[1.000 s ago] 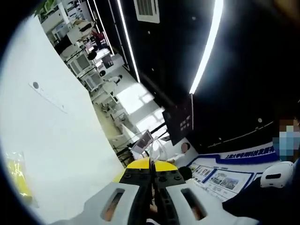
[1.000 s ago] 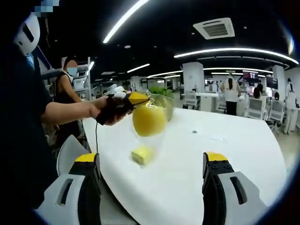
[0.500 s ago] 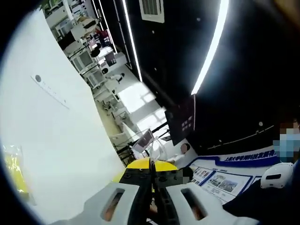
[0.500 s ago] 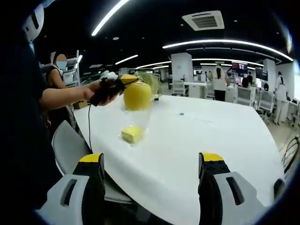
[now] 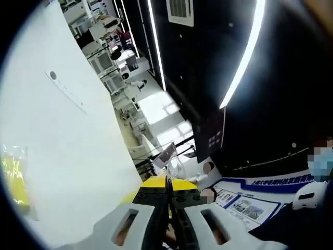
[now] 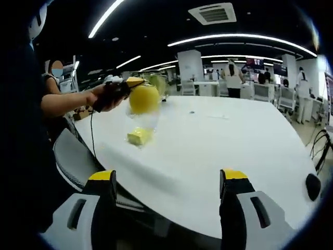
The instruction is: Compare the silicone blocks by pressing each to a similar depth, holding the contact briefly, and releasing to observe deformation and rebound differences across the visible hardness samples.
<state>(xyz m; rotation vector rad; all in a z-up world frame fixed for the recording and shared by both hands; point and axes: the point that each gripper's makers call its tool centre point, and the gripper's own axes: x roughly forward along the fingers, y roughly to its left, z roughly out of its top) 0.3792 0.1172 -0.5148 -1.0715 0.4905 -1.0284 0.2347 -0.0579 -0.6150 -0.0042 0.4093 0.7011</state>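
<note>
The left gripper [image 6: 136, 82] was clenched on a clear plastic bag [image 6: 141, 117] holding a round yellow silicone block [image 6: 144, 99], hung above the white worktop [image 6: 218, 151]. The right gripper [image 6: 166, 179] stood released. The bag looked slippery and light; grasp the block's flanks.

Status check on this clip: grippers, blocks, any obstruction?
Left gripper shut on the clear bag holding a round yellow block, lifted above the white table. Right gripper open, empty. Square yellow block on the table. Nothing in the way.
</note>
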